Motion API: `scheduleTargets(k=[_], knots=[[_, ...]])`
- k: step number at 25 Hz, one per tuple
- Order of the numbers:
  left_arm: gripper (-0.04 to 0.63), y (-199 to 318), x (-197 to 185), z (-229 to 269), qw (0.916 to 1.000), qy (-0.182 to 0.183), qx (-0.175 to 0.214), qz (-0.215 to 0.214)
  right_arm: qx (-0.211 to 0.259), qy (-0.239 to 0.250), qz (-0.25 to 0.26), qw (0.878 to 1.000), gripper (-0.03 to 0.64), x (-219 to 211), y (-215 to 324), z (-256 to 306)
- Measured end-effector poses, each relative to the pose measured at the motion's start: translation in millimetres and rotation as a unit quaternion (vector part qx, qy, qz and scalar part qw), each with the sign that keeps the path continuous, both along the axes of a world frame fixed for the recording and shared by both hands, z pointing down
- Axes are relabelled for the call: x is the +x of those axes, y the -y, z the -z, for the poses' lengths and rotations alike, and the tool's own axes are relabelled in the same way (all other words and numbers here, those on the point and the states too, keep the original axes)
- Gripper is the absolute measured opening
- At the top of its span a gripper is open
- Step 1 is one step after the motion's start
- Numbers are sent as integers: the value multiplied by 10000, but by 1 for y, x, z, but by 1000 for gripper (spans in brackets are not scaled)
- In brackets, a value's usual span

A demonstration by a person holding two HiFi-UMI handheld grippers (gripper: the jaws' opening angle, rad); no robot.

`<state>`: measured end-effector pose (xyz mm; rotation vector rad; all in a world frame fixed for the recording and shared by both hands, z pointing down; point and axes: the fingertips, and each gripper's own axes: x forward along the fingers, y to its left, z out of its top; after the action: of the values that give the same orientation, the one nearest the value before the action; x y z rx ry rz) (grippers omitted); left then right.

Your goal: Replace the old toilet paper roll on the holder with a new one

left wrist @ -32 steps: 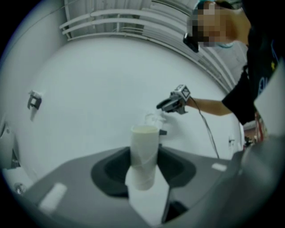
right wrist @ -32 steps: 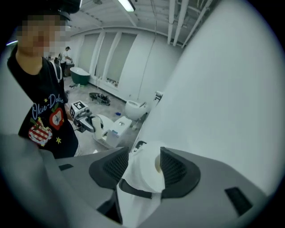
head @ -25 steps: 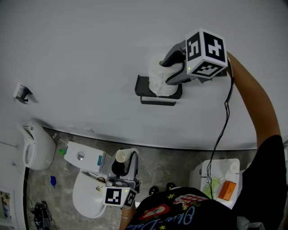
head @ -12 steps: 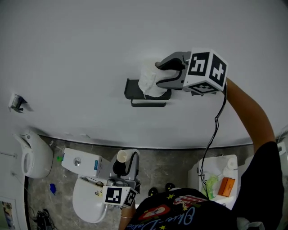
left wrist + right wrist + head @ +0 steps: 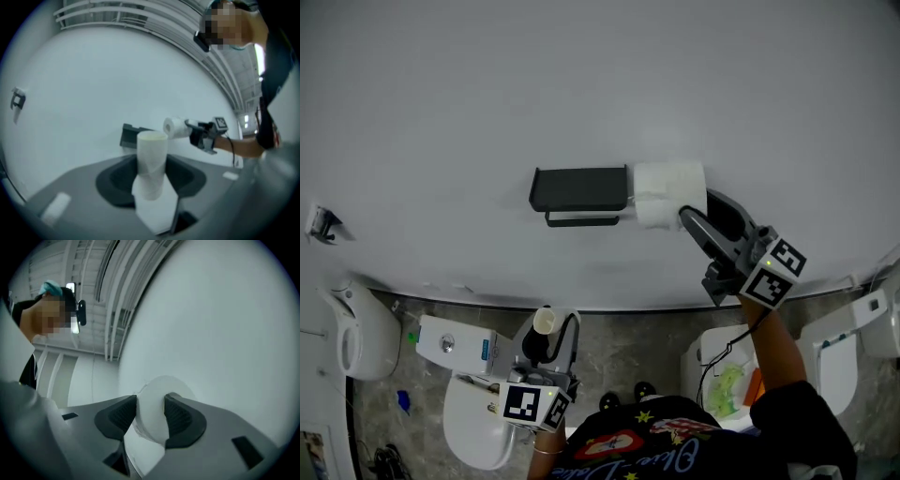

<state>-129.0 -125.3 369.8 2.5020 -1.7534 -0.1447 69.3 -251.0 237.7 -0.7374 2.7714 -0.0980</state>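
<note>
A black wall holder (image 5: 579,189) hangs bare on the white wall, its bar (image 5: 581,220) empty. Just off its right end, my right gripper (image 5: 694,208) is shut on a full white toilet roll (image 5: 666,187); in the right gripper view both pads press the roll (image 5: 161,385) inside that gripper (image 5: 150,416). Low down, near my body, my left gripper (image 5: 546,337) is shut on a thin, nearly used-up roll (image 5: 545,322). That thin roll (image 5: 151,164) stands upright between the left gripper's (image 5: 151,177) jaws, and the holder (image 5: 129,136) and the full roll (image 5: 174,127) show far beyond it.
Below on the grey stone floor stand a toilet (image 5: 473,412) with its cistern (image 5: 455,345), a white fixture (image 5: 361,328) at left and a white bin (image 5: 727,380) holding coloured items. A small hook (image 5: 321,223) sits on the wall at far left.
My right gripper has rolled over and swung right and down, carrying the full roll off the holder to beyond its right end. The left gripper has stayed low, still holding the thin roll.
</note>
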Motion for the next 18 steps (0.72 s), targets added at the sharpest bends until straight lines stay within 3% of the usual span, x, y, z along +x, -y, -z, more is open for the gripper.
scheduleTargets(k=[3, 5, 11, 18], knots=[[183, 5, 0, -1, 10000, 68, -32, -11, -654, 733, -187, 9950, 192, 19, 4, -44], [183, 5, 0, -1, 9999, 89, -53, -4, -977, 913, -252, 9907, 192, 18, 10, -71], [184, -3, -5, 2, 9999, 103, -50, 115, -1444, 975, -1, 9847, 192, -10, 27, -109], [183, -16, -23, 11, 9996, 13, 60, 287, -1490, 815, 449, 9844, 190, -71, 24, -113]])
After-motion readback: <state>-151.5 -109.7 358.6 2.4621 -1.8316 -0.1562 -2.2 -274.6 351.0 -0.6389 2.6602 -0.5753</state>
